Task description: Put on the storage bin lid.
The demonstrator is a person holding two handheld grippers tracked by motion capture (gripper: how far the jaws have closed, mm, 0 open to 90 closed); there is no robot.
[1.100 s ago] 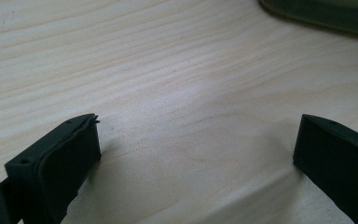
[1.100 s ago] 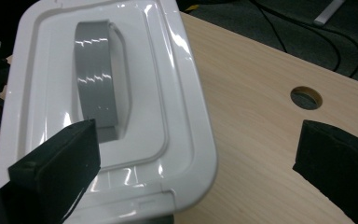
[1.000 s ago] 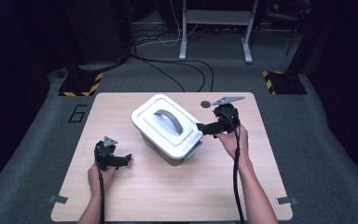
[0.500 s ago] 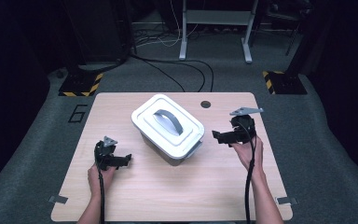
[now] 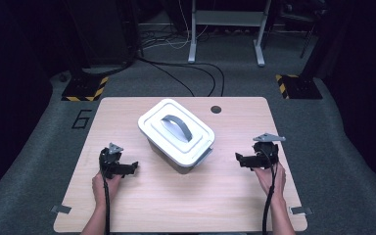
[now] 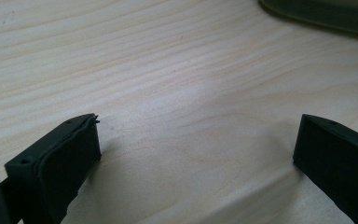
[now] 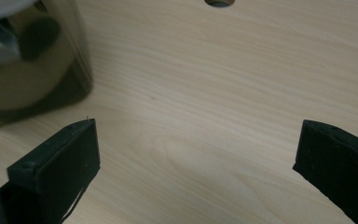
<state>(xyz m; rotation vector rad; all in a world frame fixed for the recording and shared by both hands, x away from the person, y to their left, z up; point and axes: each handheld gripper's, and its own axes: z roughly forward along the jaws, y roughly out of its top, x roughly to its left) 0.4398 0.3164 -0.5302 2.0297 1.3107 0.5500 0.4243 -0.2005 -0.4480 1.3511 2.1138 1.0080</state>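
Boxes: one box [image 5: 176, 134] with a white lid, well ahead of both sets of jaws, standing between the two grippers on the tabletop [image 5: 215, 196].
Handles: one grey handle [image 5: 175, 127] arched across the lid.
Grippers: two, one in each hand.
Left gripper [image 5: 127, 169]: jaws spread wide, nothing between them but bare wood; the box edge [image 6: 321, 14] shows ahead of them and apart.
Right gripper [image 5: 242, 160]: jaws spread wide, empty; the clear box wall [image 7: 32, 65] lies ahead beyond the left-hand jaw in the right gripper view, not touching.
Holes: one round hole [image 5: 216, 109] in the tabletop, far ahead of the right jaws.
Hands: two, each low on the tabletop behind its jaws.
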